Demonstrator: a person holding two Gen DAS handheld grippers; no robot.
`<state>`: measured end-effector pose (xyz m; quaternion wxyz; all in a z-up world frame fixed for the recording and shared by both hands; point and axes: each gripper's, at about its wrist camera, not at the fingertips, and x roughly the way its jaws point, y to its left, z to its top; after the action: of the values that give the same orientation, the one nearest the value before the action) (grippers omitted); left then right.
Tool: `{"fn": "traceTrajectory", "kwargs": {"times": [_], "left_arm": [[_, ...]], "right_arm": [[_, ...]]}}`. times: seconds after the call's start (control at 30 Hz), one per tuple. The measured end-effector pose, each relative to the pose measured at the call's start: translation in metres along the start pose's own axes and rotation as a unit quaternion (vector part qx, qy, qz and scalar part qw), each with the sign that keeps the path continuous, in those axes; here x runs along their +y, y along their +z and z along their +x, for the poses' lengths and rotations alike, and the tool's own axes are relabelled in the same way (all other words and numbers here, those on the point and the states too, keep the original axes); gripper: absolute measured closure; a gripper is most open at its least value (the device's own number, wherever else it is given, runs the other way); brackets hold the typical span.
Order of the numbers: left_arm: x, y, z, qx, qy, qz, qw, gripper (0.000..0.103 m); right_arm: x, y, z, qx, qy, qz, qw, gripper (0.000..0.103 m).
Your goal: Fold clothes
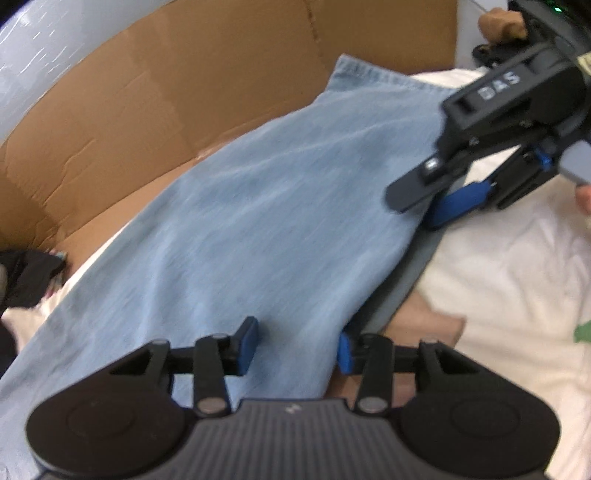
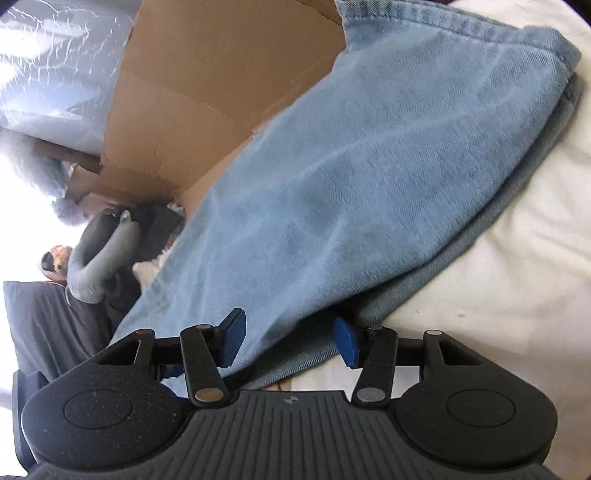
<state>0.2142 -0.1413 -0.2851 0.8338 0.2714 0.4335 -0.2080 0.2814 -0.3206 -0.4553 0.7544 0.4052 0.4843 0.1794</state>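
A light blue denim garment [image 1: 258, 221] lies folded over on a white sheet [image 1: 509, 280], its upper layer lifted off the lower one [image 2: 480, 236]. My left gripper [image 1: 295, 347] is open at the near edge; one finger rests on top of the upper layer and the other sits under its edge. My right gripper [image 1: 432, 201] straddles the same edge farther along. In its own view the right gripper [image 2: 290, 343] is open with the denim [image 2: 369, 166] running between its blue pads [image 2: 232, 341]. Both views are motion-blurred.
An open cardboard box [image 1: 166, 110] stands along the far side of the denim. Dark clothes [image 1: 26, 277] and grey garments [image 2: 99, 254] are piled at the left. Clear plastic wrap [image 2: 48, 74] is behind the box. A hand [image 1: 502, 22] holds the right gripper.
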Motion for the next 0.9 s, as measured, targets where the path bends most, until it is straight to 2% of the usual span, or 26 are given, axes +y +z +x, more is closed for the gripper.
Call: {"fn": "traceTrajectory", "kwargs": {"times": [0.3, 0.63, 0.73, 0.9], "left_arm": [[0.026, -0.033, -0.009, 0.025, 0.022, -0.037, 0.9988, 0.056], [0.052, -0.065, -0.028, 0.046, 0.056, -0.08, 0.9942, 0.056], [0.059, -0.076, -0.035, 0.051, 0.068, -0.094, 0.992, 0.056], [0.071, -0.092, -0.045, 0.057, 0.08, -0.13, 0.9866, 0.056]], "right_arm": [[0.001, -0.004, -0.001, 0.007, 0.001, -0.005, 1.0, 0.046], [0.031, -0.012, 0.005, 0.022, -0.004, -0.081, 0.996, 0.046], [0.047, -0.018, 0.008, 0.032, -0.013, -0.133, 0.991, 0.045], [0.072, -0.029, 0.012, 0.045, -0.052, -0.223, 0.972, 0.045]]}}
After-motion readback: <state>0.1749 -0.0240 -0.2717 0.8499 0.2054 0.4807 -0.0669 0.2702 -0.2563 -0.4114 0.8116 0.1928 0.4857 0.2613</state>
